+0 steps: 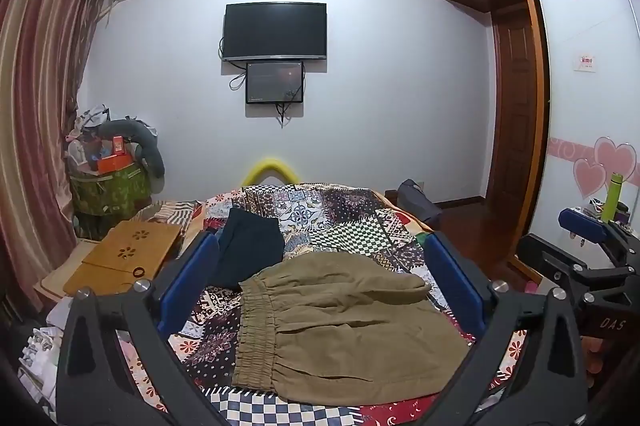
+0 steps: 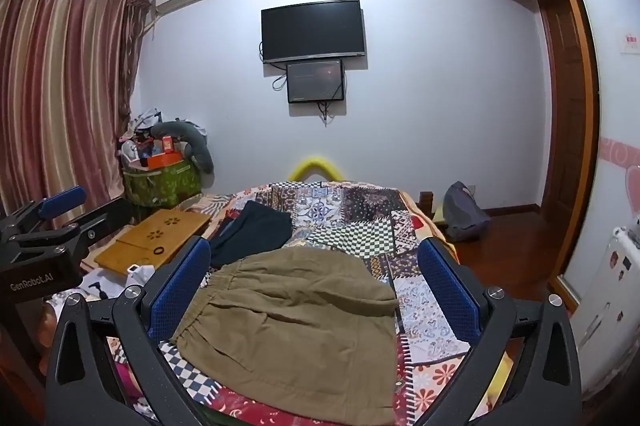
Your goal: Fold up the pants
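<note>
You are at the start: nothing gripped yet, no fold visibly begun by either hand. The olive pants lie flat on the patchwork bed, toward its near edge, elastic waistband to the left and the legs running right. They look already doubled leg on leg, though that is a judgement from the single outline.

Left to right:
- Dark garment lies on the bed's left side, farther back, touching the pants only near the waistband corner. Keep it out of the grab.
- Left gripper: fingers spread as wide as they go, holding nothing, hovering above the waistband end without touching cloth.
- Right gripper: fingers likewise fully spread and empty, poised over the pants' middle and leg end.

Next move, as I judge it: bring both grippers down to one short end, pinch a corner in each, then carry that end across to meet the other. Catch all layers, or the fold will drag the lower one askew.
</note>
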